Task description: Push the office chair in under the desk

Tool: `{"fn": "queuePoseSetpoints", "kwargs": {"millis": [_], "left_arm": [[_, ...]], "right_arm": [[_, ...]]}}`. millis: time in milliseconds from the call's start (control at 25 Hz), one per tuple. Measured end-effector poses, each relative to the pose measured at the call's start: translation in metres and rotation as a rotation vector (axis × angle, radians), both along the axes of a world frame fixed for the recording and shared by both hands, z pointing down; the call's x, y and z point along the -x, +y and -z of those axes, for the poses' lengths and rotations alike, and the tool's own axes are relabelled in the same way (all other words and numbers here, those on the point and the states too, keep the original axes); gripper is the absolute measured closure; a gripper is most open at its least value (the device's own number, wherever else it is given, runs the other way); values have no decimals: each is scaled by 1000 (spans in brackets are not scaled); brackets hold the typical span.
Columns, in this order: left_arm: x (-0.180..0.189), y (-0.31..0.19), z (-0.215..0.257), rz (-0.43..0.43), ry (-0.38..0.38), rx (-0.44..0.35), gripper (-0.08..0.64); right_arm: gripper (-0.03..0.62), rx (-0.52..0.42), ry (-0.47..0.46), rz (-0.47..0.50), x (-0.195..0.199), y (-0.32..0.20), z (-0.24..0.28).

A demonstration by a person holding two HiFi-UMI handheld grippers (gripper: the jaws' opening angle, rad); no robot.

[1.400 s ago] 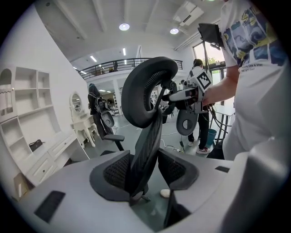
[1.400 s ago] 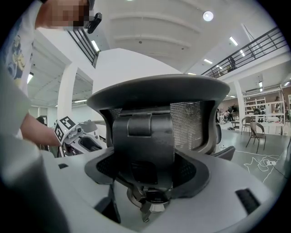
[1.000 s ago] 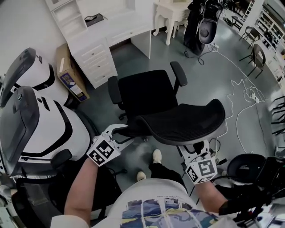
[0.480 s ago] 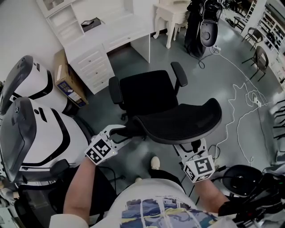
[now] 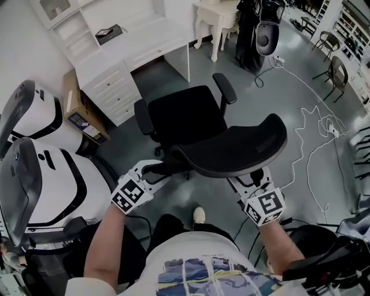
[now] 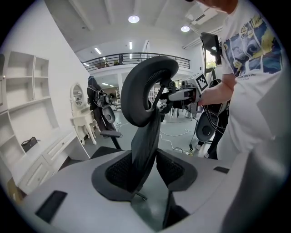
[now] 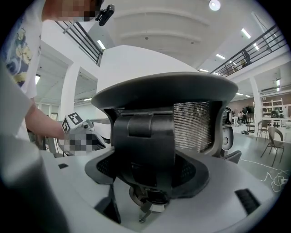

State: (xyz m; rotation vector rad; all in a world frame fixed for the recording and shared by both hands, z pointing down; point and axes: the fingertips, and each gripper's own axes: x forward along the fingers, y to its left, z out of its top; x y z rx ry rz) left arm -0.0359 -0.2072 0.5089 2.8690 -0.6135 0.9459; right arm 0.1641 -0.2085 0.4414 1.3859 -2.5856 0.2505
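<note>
A black office chair (image 5: 185, 118) stands on the grey floor, its seat facing the white desk (image 5: 133, 43) at the upper left. Its mesh backrest (image 5: 231, 150) leans toward me. My left gripper (image 5: 153, 169) holds the backrest's left edge. In the left gripper view that edge (image 6: 145, 91) stands between the pads of the left gripper (image 6: 148, 170), whose jaws have just been closing on it. My right gripper (image 5: 248, 176) sits under the backrest's right side. In the right gripper view the right gripper (image 7: 150, 175) is shut round the back's black centre bracket (image 7: 143, 145).
Two large white machines (image 5: 52, 173) crowd the left side, with a cardboard box (image 5: 81, 113) beside the desk drawers. A white side table (image 5: 217, 17) and a black stand (image 5: 263, 32) are beyond the chair. White cables (image 5: 315, 127) lie at the right. My shoe (image 5: 198, 215) is behind the chair.
The chair has rolled a little toward the desk, with both grippers moving along at its backrest. My feet have stepped forward behind it.
</note>
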Motion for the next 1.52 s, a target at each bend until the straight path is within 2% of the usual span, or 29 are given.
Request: {"fn": "queuePoseSetpoints", "kwargs": {"millis": [720,1040,1520], "left_arm": [[-16,-102,0,-62,25,26,408],[-17,-149,0,-32,30,25,407],[-10,-230,-5,73,3,40,397]], "right_arm": [[265,17,-13,63,-19,-116,-3],[265,18,-19,85,-19,-169,-4],[265,15,-12,140,-9,-260,-9]]}}
